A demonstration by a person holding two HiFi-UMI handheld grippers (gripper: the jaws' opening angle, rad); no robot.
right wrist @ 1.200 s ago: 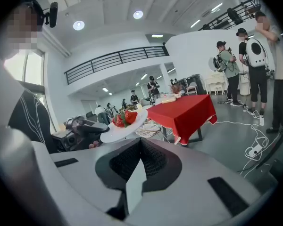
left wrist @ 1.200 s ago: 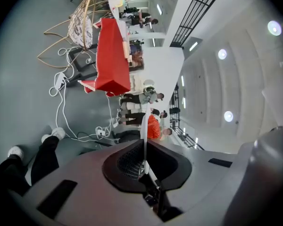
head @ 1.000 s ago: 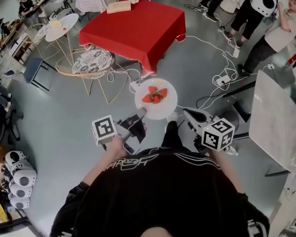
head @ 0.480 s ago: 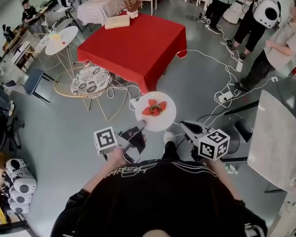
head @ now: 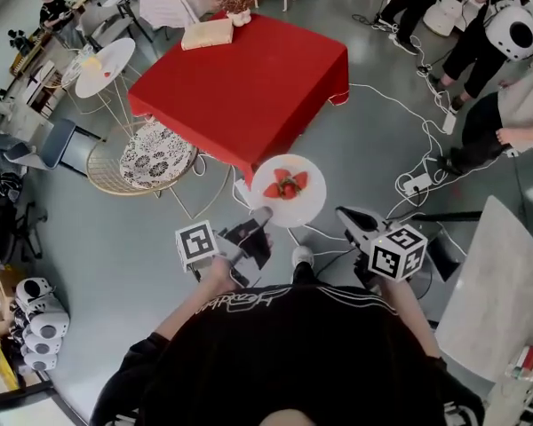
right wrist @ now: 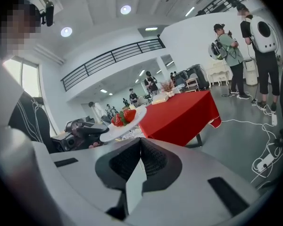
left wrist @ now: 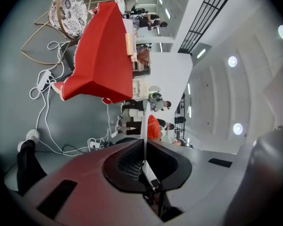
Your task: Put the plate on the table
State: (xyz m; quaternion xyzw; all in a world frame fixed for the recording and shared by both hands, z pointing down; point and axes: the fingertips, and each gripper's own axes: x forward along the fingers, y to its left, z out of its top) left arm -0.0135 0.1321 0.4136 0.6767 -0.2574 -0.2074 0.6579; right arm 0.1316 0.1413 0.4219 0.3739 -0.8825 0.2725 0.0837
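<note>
Transport is the step in hand. Off to the left of my left gripper stands a wire chair with a patterned cushion, well apart from my grip. My left gripper points level, and its jaws are clamped on the near rim of the plate, which juts forward from the tips above the grey floor. In the left gripper view the plate shows edge-on, running straight out from between the pads. Strawberries sit in the middle of the plate, ahead of my grip. The table with the red cloth lies ahead and a little to the left, its near corner just beyond the plate, so the plate is in the air and not yet set down. To the right, my right gripper hangs beside the plate without touching it, tipped a little downward, with its jaws pressed together on nothing. Further right, white cables trail over the floor.

Next, I judge, the plate must go forward over the cloth and stay level so the strawberries do not slide. Then I lower it until its base rests, and only then part the jaws and draw back. A one-sided rim hold may let it sag
</note>
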